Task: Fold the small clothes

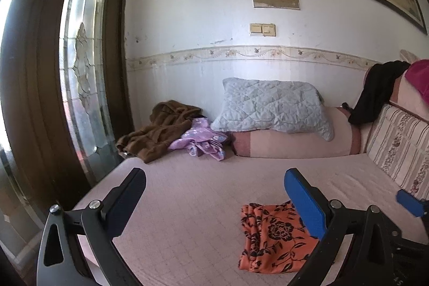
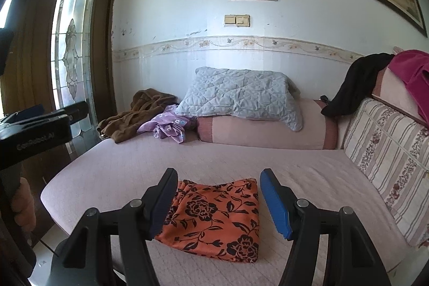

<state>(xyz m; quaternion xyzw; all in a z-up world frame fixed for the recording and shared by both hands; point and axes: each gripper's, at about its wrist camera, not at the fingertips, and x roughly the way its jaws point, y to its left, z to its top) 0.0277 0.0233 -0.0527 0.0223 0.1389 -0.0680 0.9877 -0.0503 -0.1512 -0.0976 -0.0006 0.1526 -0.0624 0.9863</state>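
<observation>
Nearest the cameras, both claws hang released over the bed [image 2: 112, 165] with nothing between their fingers: the right claw [image 2: 218, 201] straddles the view of the orange floral garment [image 2: 214, 213], and the left claw [image 1: 214, 205] stands off to that garment's left, its blue pad just at the cloth's upper right edge in its own view. The orange floral garment lies on the pink bedspread near the front edge, already doubled into a rough rectangle. It looks like thin, light, limp fabric that will sag and slide on itself, so I would pinch it at two corners of one short edge, through all layers, rather than mid-panel. Its gathered, pleated edge faces left toward the door [image 2: 40, 50]; its long axis seems to run from the near edge away toward the wall, slightly slanted. Farther back, a purple floral garment [image 2: 169, 129] and a brown robe [image 2: 134, 113] lie crumpled, well apart from it, beside a pink bolster [image 2: 268, 132] carrying a grey quilted pillow [image 2: 238, 95].
</observation>
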